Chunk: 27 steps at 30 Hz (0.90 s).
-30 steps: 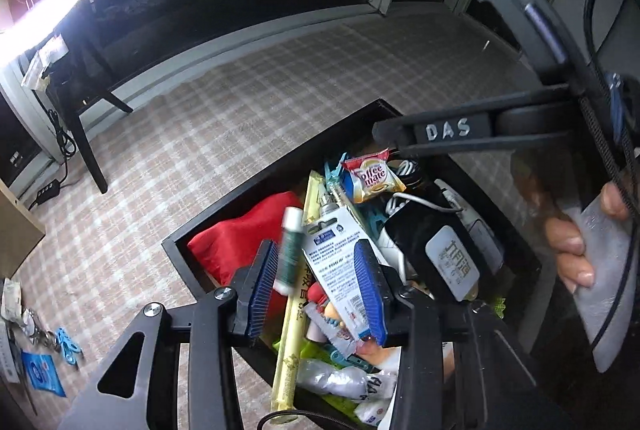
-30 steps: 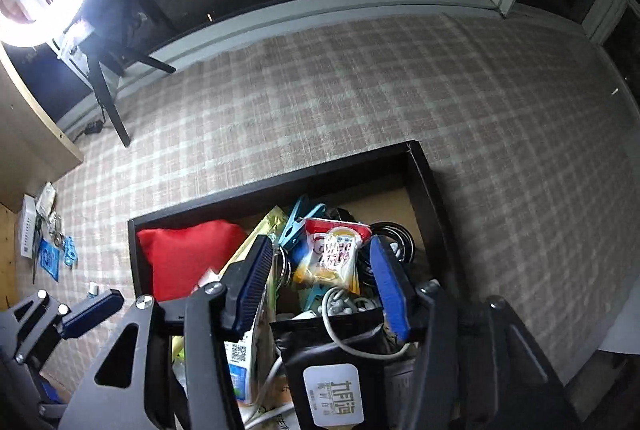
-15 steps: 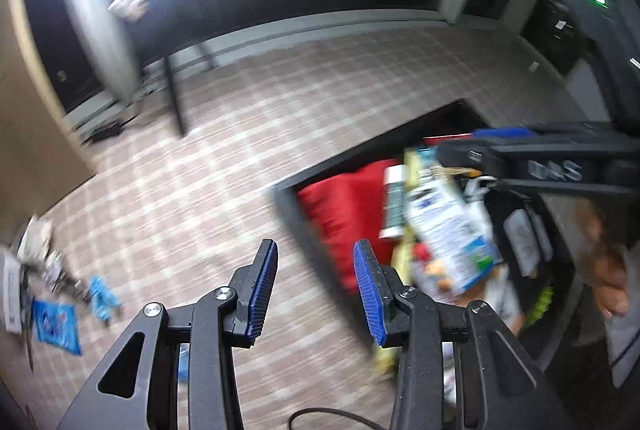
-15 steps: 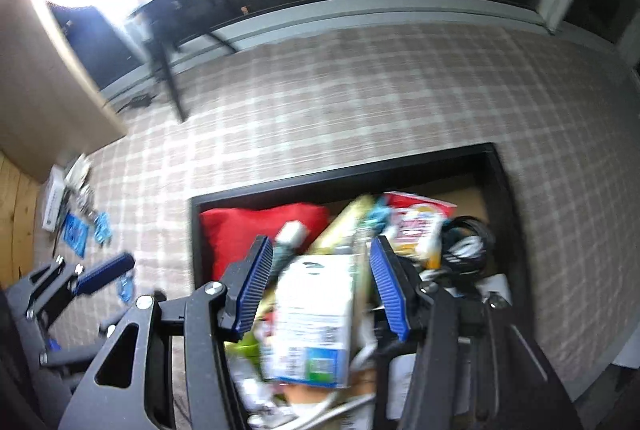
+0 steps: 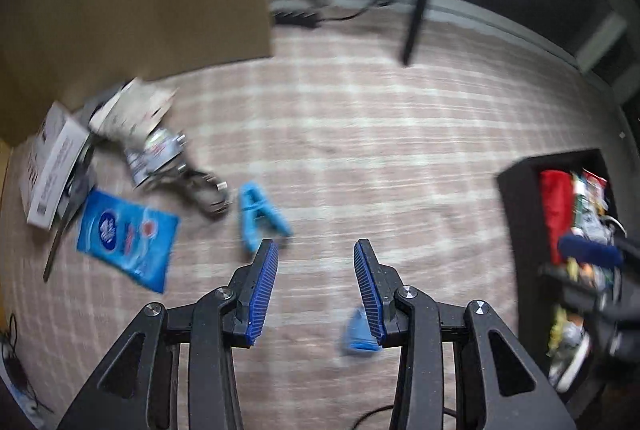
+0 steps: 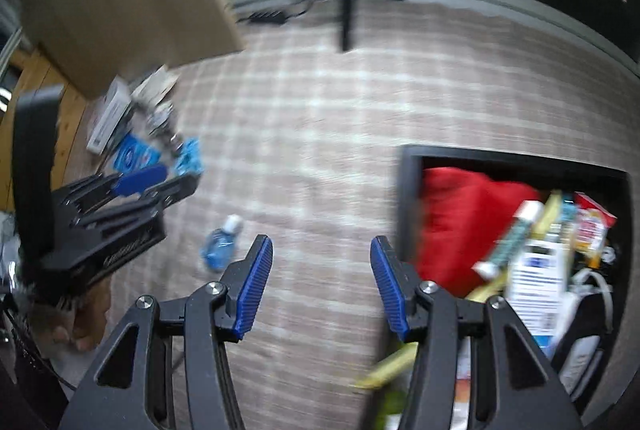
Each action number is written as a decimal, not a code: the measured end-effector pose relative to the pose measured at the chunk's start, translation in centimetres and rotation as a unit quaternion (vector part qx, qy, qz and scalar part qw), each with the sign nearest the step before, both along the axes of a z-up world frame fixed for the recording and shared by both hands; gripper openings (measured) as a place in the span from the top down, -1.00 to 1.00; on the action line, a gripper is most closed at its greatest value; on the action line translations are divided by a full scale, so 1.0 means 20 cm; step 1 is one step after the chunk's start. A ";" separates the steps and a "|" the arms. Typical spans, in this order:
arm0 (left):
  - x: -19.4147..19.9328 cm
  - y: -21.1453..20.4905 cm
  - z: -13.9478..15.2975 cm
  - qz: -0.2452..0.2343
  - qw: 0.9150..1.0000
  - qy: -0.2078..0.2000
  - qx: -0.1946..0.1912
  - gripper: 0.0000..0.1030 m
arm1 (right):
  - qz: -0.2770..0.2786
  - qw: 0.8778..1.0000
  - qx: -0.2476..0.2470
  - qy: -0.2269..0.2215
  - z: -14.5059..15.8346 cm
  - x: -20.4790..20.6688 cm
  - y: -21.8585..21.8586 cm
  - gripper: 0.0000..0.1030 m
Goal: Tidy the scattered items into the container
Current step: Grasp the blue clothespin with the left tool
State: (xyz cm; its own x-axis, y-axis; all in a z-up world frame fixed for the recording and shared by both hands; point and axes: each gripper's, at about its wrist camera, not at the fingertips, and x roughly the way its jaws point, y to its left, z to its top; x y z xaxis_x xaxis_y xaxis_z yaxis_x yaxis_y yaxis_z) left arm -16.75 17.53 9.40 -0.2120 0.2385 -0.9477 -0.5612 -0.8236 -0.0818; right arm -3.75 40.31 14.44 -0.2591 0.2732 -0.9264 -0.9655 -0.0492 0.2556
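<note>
- Left tool spread wide, empty, above the checked carpet.
- Right tool likewise released.
- Blue plastic clothes peg, far-left: probably light, rigid; pinch across its body.

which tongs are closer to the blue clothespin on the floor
Left. The left tongs hang open just short of the blue clothespin, one tip almost over it. The right tongs hang open beside the black container, well away from that clothespin.
</note>
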 end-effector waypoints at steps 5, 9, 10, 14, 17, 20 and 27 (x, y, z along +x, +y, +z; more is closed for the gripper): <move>-0.12 -0.05 -0.07 0.039 0.999 -0.025 0.005 0.25 | 0.023 0.999 -0.026 0.008 -0.12 -0.24 0.04 0.03; -0.19 -0.06 -0.11 0.064 0.997 -0.034 0.010 0.11 | 0.027 0.999 -0.040 0.006 -0.22 -0.38 0.05 0.02; -0.21 -0.06 -0.12 0.068 0.997 -0.037 0.012 0.11 | 0.024 0.999 -0.045 0.005 -0.24 -0.40 0.05 0.02; -0.28 -0.04 -0.15 0.078 0.996 -0.042 0.012 0.11 | 0.017 0.999 -0.052 0.000 -0.28 -0.46 0.07 0.03; -0.29 0.00 -0.17 0.074 0.996 -0.044 0.009 0.11 | 0.018 0.998 -0.051 -0.012 -0.30 -0.51 0.06 0.03; -0.30 0.05 -0.20 0.067 0.997 -0.044 0.004 0.11 | 0.020 0.998 -0.051 -0.024 -0.31 -0.53 0.06 0.03; -0.32 0.13 -0.23 0.053 0.998 -0.034 -0.009 0.17 | 0.032 0.997 -0.056 -0.045 -0.36 -0.57 0.05 0.03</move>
State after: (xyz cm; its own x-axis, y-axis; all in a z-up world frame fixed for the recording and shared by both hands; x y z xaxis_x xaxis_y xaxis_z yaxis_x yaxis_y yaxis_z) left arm -23.13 20.06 4.82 -0.1703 0.2000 -0.9649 -0.4641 -0.8801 -0.1005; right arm -15.19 41.36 7.31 -0.1879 0.1522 -0.9703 -0.9804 -0.0883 0.1760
